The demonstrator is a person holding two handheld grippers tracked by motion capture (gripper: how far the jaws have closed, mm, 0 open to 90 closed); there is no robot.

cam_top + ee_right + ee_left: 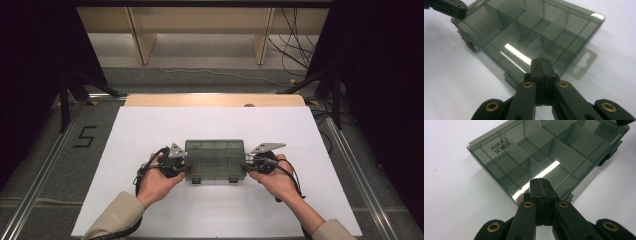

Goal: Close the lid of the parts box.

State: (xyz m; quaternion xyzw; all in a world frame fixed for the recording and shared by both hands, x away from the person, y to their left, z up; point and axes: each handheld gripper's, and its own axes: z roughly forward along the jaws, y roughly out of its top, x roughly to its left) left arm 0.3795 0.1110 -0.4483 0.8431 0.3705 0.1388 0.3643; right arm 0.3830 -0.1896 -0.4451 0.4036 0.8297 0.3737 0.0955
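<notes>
- The left hand-held gripper [540,185] has its two black jaws pressed flat together with nothing between them; its tip sits at the left end of the box, over the lid's edge — whether it presses on the lid is hard to tell.
- The right hand-held gripper [540,65] is closed the same way, jaws together and empty, its tip at the right end of the box.
- In the high view the left hand [159,181] and the right hand [278,181] each hold a gripper, one at either end of the box, forearms coming in from the near edge.
- The box [215,159] — smoky clear plastic, lid shut, divided into compartments — lies flat on the white surface [150,125], about mid-width and toward the near side.
- Two dark latches show on its near long side; printed lettering [501,145] marks one lid corner, and a clear hang tab [584,64] sticks out from the right end.
</notes>
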